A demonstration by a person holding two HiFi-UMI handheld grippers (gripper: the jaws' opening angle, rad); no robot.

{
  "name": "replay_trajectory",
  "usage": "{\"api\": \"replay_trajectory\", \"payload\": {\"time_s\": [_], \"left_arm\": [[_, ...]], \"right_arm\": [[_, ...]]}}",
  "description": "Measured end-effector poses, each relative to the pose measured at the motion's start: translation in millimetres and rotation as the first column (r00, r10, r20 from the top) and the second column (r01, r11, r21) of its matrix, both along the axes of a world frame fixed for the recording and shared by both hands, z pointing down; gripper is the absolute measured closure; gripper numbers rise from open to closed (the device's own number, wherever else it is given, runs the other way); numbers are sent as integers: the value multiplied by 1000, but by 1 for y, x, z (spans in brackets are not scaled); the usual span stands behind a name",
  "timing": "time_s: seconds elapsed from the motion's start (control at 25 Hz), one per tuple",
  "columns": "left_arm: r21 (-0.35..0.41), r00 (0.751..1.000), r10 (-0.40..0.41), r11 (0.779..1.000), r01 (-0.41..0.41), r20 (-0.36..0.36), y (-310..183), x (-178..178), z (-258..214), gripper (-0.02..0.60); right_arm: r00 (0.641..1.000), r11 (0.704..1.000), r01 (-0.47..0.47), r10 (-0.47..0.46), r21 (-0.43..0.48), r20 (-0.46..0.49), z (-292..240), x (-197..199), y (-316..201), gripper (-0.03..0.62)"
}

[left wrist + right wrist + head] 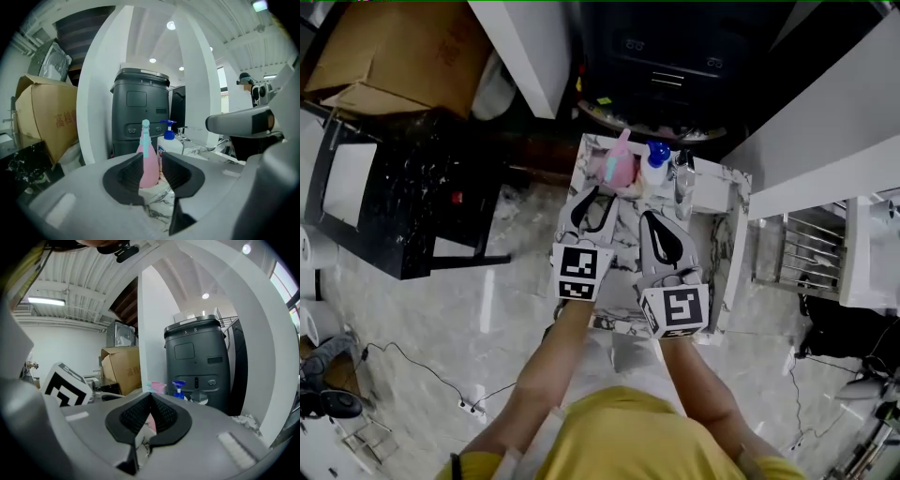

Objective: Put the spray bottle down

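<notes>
Marble table (729,202) is pretty cramped, spray bottle (619,167) standing near its far edge just past left gripper's (152,158) released jaws, right gripper (151,397) clenched empty.

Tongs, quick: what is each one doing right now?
Left tongs: open, pink spray bottle not gripped.
Right tongs: closed, empty.

Red Chinese characters stand on the side of the cardboard box (47,122), at nine o'clock in the left gripper view. The first looks like 高; the others are too blurred to read. The white pump bottle (171,144) near the centre has a label, but its print is too small to read.
</notes>
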State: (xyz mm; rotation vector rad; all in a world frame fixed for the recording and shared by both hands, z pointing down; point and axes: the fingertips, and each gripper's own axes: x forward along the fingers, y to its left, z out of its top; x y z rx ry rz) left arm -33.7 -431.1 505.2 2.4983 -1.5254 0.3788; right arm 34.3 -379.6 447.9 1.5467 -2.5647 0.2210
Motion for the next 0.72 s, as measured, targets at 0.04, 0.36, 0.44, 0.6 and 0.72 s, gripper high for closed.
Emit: {"api": "replay_trajectory", "payload": {"time_s": [0.04, 0.36, 0.44, 0.6, 0.72], "left_arm": [[10, 1000, -6, 1000, 6, -3, 7, -3, -7, 484], [131, 999, 9, 991, -4, -43, 53, -5, -84, 575], [158, 999, 20, 987, -12, -49, 62, -3, -103, 575], [218, 997, 25, 976, -8, -73, 78, 1, -141, 575], [255, 995, 27, 967, -2, -92, 90, -1, -165, 575]], "right_arm": [[1000, 1000, 3, -3, 7, -2, -6, 0, 3, 593], [1000, 997, 0, 2, 79, -26, -54, 5, 29, 594], [1000, 995, -10, 13, 101, -27, -66, 6, 35, 594], [1000, 990, -19, 22, 140, -22, -93, 12, 48, 594], [999, 985, -30, 34, 172, -17, -113, 19, 61, 594]]}}
